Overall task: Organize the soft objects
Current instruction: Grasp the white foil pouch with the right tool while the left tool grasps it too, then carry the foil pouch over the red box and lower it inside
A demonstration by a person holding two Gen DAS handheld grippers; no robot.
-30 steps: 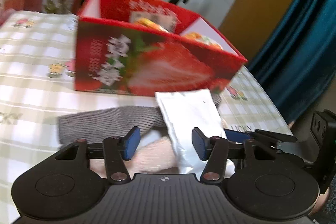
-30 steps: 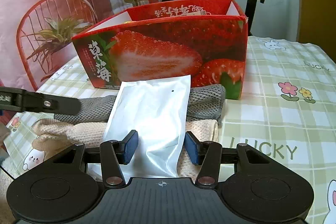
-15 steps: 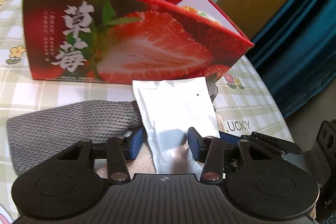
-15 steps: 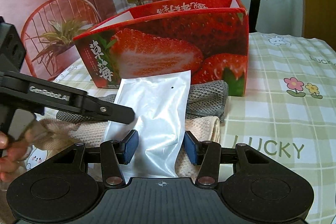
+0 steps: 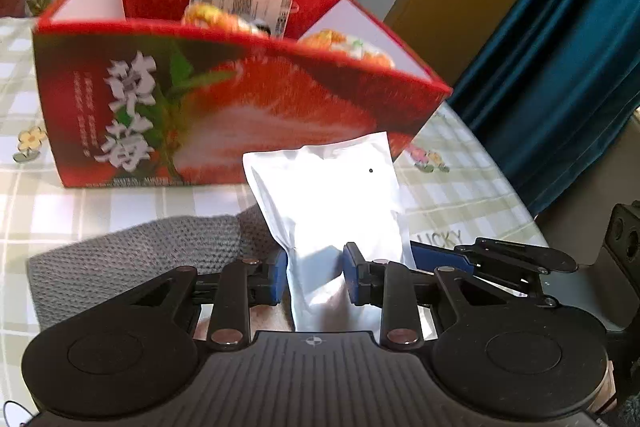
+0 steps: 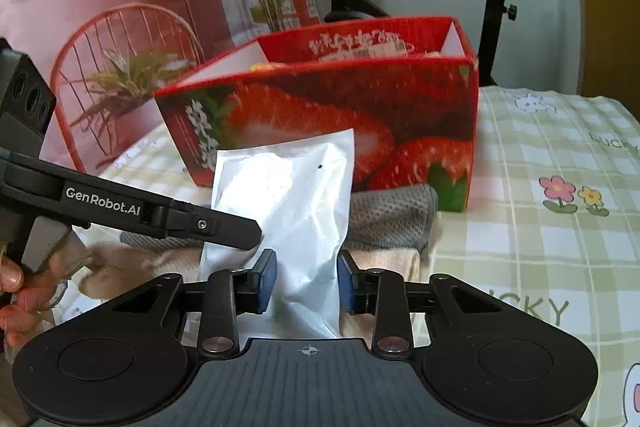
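Both the left gripper (image 5: 315, 277) and right gripper (image 6: 307, 281) are closing narrow on one glossy white plastic pouch (image 5: 332, 203) before the red strawberry-print cardboard box (image 5: 224, 99) (slick film may slip, or tear between opposing pulls).

a bench (image 6: 552, 259) in checked cloth; red strawberry box (image 5: 224, 107) at twelve o'clock; grey towel (image 5: 132, 259) and beige towel (image 6: 384, 261) nearer.

White pouch (image 5: 332, 203) between closing left gripper (image 5: 315, 277) jaws, pads touching.

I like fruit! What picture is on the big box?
Red strawberries on the box, clearest in the right wrist view.
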